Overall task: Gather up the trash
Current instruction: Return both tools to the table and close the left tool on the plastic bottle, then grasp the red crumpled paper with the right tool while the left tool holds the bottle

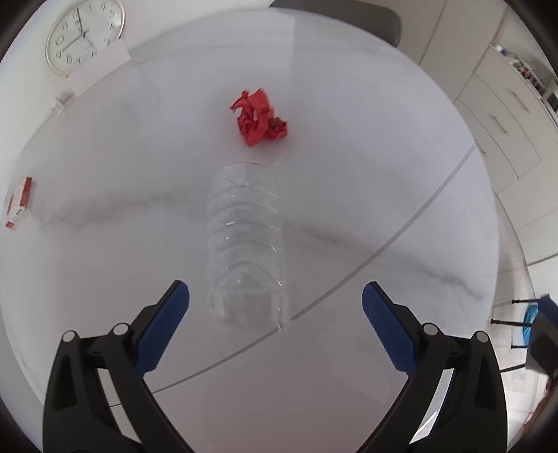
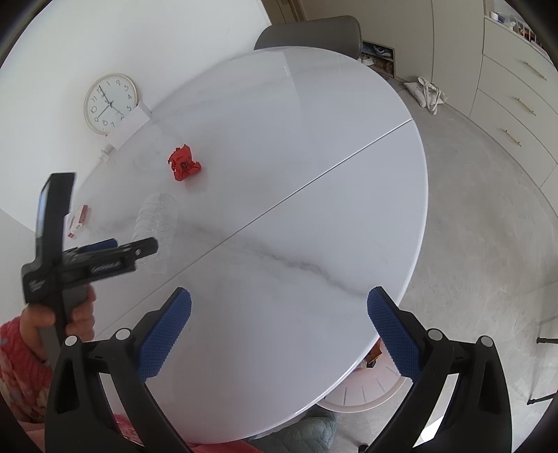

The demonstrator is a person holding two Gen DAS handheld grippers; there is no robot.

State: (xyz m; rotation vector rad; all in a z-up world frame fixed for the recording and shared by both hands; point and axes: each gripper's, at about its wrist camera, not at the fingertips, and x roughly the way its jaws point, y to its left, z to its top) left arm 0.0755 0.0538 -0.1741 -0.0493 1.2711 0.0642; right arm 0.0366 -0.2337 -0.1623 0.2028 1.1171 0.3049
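A clear empty plastic bottle (image 1: 244, 240) lies on its side on the white marble table (image 1: 366, 156), pointing away from me. My left gripper (image 1: 275, 303) is open, its blue pads on either side of the bottle's near end, not touching it. A crumpled red paper (image 1: 259, 118) lies beyond the bottle. In the right wrist view the bottle (image 2: 155, 223) and red paper (image 2: 184, 167) lie at the left, with the left gripper (image 2: 115, 249) held by a hand next to the bottle. My right gripper (image 2: 279, 310) is open and empty above the table's near half.
A red and white small box (image 1: 19, 204) lies at the table's left edge, also in the right wrist view (image 2: 78, 221). A wall clock (image 1: 83, 35) leans at the far left. A grey chair (image 2: 310, 33) stands behind the table. A white basket (image 2: 362, 393) sits under the table's near edge.
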